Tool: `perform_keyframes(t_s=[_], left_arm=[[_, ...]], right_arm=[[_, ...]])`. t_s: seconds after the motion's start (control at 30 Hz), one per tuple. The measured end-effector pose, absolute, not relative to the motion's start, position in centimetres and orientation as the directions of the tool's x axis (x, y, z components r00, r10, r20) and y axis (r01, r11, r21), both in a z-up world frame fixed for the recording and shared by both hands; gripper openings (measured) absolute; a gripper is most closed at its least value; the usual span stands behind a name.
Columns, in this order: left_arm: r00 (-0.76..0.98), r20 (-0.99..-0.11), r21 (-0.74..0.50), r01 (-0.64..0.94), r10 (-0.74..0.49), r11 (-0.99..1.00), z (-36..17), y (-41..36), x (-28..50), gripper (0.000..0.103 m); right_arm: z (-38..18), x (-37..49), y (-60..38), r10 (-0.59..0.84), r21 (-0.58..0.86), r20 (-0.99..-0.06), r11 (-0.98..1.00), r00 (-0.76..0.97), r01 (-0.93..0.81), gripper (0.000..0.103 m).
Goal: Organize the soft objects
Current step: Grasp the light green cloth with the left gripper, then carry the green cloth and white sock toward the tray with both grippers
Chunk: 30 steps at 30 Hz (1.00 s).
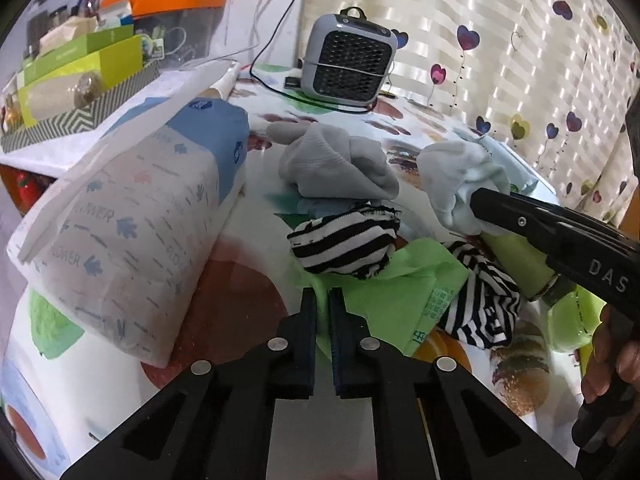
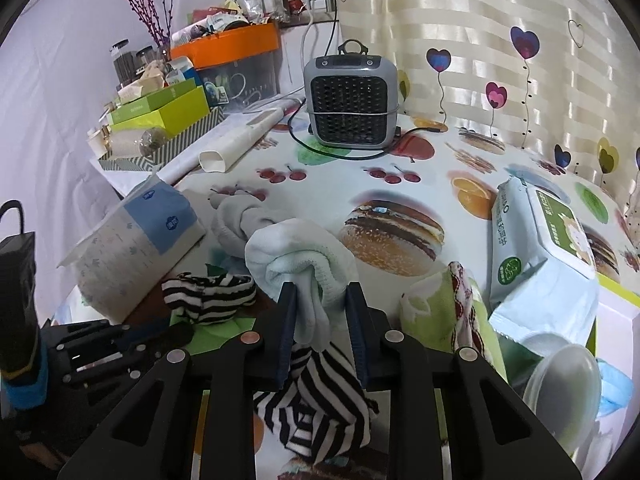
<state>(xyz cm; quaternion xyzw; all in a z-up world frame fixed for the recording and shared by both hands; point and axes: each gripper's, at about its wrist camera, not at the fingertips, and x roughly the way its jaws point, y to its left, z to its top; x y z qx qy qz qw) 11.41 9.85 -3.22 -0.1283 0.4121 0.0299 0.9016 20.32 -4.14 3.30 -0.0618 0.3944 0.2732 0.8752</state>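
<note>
My right gripper is shut on a pale blue-white sock bundle and holds it above the table; the bundle also shows in the left wrist view, held by the right gripper. My left gripper is nearly closed and empty, above a green cloth. A striped black-and-white sock lies just ahead of it. A second striped piece lies under my right gripper. A grey sock bundle lies further back.
A tissue pack lies at the left. A grey heater with its cable stands at the back. A wet-wipes pack and a plastic bowl lie at the right. Boxes crowd the far left.
</note>
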Motion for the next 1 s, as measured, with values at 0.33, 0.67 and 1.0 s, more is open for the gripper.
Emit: perform_keyframes(t_s=[0.33,0.67,1.0], left_arm=[[0.695,-0.715,-0.229,-0.122,-0.082,0.966,-1.1,9.3,8.5,0.005],[0.755,-0.651,-0.22,-0.09,-0.078,0.971,2.7,8.1,5.6,0.005],[0.782,-0.617,-0.194,-0.045,-0.087,0.98,5.4,5.7,4.3,0.005]], right_arm=[[5.3,17.4,-5.8,0.443,0.109,-0.689,0.846,0.574,-0.522,0.026],[7.5,14.1,-7.8,0.458,0.114,-0.649,0.848,0.607,-0.518,0.026],[9.1,11.5,-9.8,0.46,0.114,-0.616,0.855,0.64,-0.505,0.026]])
